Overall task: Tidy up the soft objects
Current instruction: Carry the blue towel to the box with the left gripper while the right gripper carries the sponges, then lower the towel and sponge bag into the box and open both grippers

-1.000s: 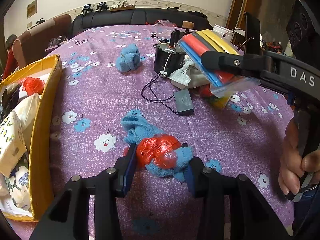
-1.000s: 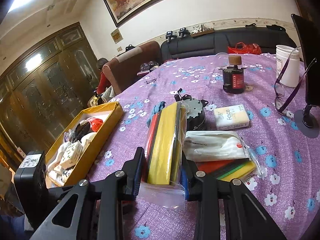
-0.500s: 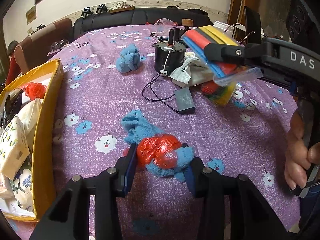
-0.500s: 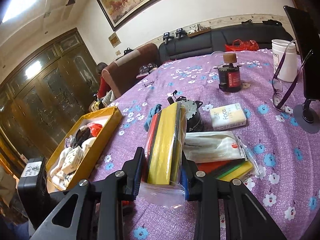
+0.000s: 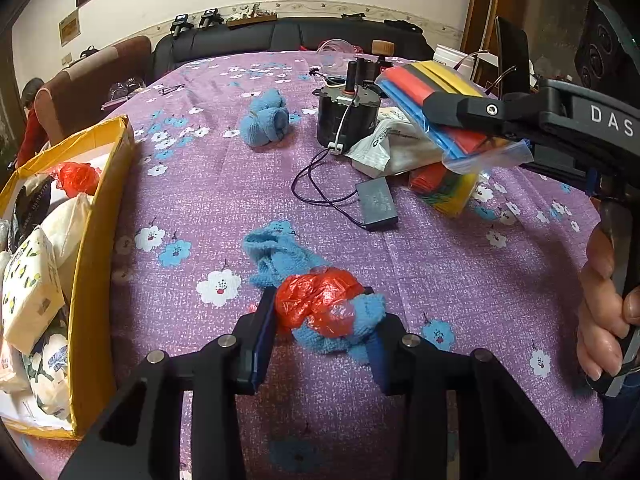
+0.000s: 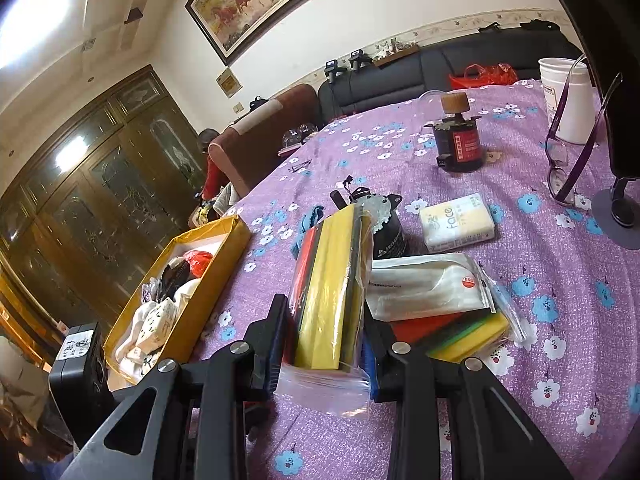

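Beside the yellow box [image 5: 92, 264], left gripper [image 5: 320, 330] fingers clamp a red bag [image 5: 316, 304] (with blue cloth [image 5: 280, 260]); right gripper [image 6: 324, 344] pinches bagged sponges [image 6: 332, 288].

Two blue towels [image 5: 266, 122], two sponge packs [image 6: 330, 292], one yellow box [image 5: 90, 264], two tongs [image 5: 320, 334].

Black plastic left tongs [image 5: 322, 332], blue pads, silver screws, right tongs [image 6: 324, 346] lettered "DAS"

Fuzzy blue terry sock [image 5: 280, 256], crinkly glossy red plastic bag [image 5: 320, 300] on it; matt black fingers [image 5: 260, 344]; woven purple cloth over the surface [image 5: 240, 184]; sponges [image 6: 332, 288] in clear, probably plastic, film.
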The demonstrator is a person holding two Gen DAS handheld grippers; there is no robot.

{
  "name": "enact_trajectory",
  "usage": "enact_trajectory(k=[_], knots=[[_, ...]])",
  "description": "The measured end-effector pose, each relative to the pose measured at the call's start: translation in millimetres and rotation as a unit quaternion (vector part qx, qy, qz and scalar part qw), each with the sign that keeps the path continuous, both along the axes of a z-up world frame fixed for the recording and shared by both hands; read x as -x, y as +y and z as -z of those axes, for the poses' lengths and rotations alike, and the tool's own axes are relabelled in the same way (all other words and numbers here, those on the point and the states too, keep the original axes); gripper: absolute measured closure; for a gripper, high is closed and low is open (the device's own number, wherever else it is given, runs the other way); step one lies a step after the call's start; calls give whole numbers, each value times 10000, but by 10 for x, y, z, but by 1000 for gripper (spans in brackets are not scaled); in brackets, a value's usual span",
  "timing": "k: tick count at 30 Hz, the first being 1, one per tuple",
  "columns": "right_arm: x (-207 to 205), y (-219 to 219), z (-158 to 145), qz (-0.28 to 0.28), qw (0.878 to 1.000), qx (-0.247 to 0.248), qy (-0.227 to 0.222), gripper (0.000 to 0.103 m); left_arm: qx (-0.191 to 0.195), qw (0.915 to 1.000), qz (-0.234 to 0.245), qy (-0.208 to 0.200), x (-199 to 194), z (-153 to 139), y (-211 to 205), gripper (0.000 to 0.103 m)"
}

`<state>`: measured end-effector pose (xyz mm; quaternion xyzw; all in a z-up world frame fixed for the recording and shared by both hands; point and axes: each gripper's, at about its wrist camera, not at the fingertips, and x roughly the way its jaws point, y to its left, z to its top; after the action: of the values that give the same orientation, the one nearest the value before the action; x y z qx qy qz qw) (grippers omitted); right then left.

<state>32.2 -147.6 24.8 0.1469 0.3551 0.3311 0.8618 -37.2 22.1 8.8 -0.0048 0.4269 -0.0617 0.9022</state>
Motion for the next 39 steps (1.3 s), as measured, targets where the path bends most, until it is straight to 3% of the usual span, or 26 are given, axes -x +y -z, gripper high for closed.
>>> enact_trajectory(k=[16,22,33,39], knots=[[74,46,-85,327,9984,330,-321,68,51,9985,212,-505,184,-112,9,65],[115,163,-173,191,9994,177,-246,68,278,9968,-46,-754,326,-377,308,65],[305,1091,-418,-879,9960,16,-152,68,573,9847,-1182,-1145,545,-830,1309,64],[373,1737,-576,-1378,9903,69,-141,68,601,9803,-1485,-1154,605,-874,1713,64]])
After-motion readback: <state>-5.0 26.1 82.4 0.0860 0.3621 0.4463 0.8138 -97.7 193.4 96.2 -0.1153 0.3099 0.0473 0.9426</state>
